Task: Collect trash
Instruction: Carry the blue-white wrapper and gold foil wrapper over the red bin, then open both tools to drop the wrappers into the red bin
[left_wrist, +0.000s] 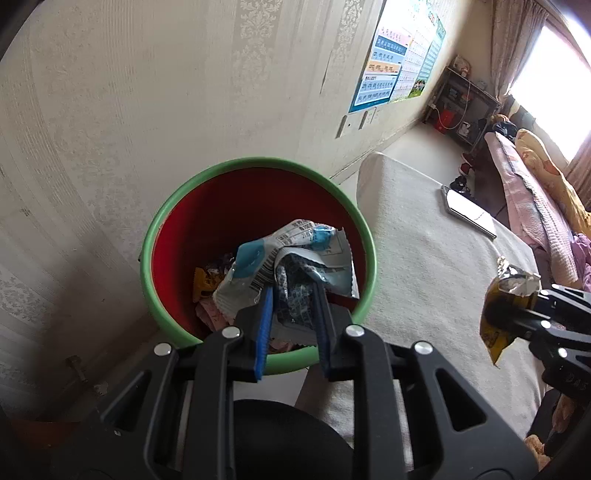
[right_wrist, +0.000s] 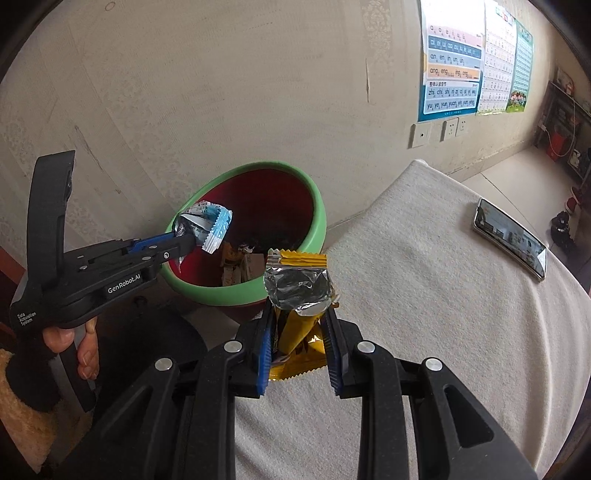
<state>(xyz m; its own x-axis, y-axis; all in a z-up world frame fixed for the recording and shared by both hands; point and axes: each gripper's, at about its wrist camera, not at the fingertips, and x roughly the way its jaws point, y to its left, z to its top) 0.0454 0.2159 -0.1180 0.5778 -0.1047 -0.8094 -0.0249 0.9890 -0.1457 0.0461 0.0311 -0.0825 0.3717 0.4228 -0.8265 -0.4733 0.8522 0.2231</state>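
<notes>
Left claw (left_wrist: 293, 295) clamps crumpled blue-white wrapper (left_wrist: 295, 254) over green-rimmed red bin (left_wrist: 166, 221); right claw (right_wrist: 299, 328) clamps yellow foil-lined wrapper (right_wrist: 297, 291).

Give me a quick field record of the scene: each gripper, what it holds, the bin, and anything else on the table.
left gripper: shut on blue and white wrapper, held over the bin's opening
right gripper: shut on yellow wrapper, above the table edge, beside the bin
bin: green rim, red inside, standing by the wall; trash already in the bottom
table: covered with a pale cloth
phone: lying flat on the cloth, away from both grippers
task status: neither wrapper dropped yet
</notes>
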